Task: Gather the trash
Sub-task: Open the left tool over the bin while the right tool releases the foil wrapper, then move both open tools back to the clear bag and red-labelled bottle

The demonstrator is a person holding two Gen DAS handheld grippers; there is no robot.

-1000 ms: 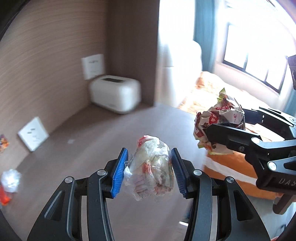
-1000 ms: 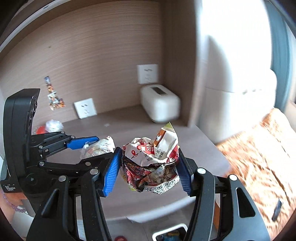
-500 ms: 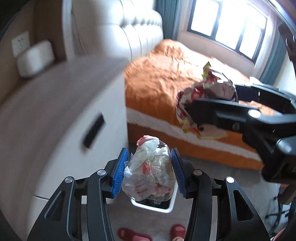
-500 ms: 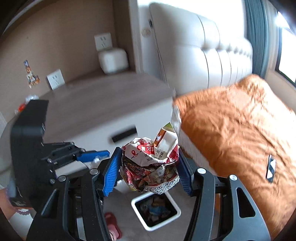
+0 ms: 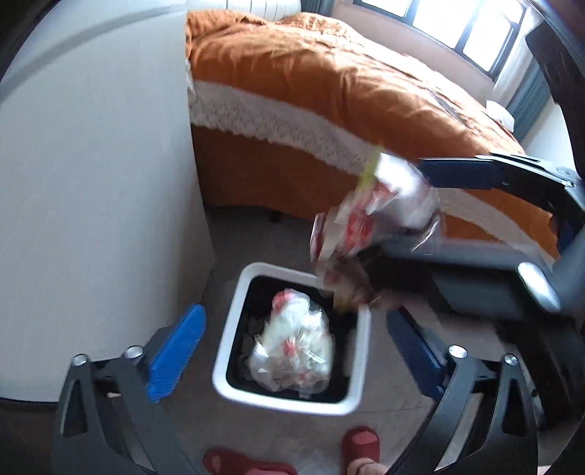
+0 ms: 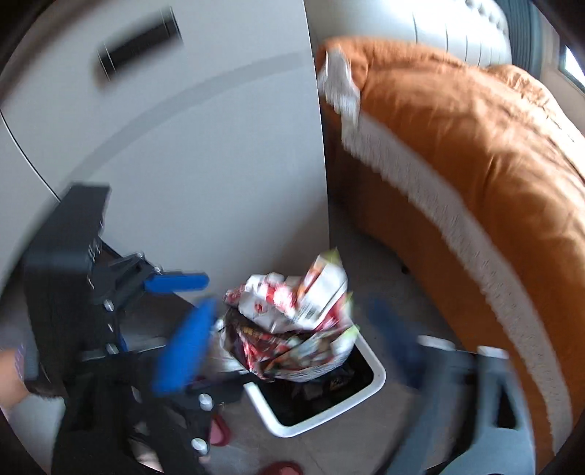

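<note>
My left hand-held gripper (image 5: 292, 350) just sprang wide: clear plastic wad (image 5: 296, 347) in white bin (image 5: 234, 336). Right hand-held gripper (image 6: 289, 339) just spread too, crumpled wrapper (image 6: 292, 314) loose between pads; orange bed (image 5: 329, 84) beside.

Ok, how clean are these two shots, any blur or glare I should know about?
Left wrist view: the bin and plastic wad read fairly sharp, the snack wrapper is smeared by motion, and the window is blown out. Right wrist view: blur nearly everywhere, with the right gripper streaked, the wrapper softer, and the fisheye bending the cabinet edges.
</note>
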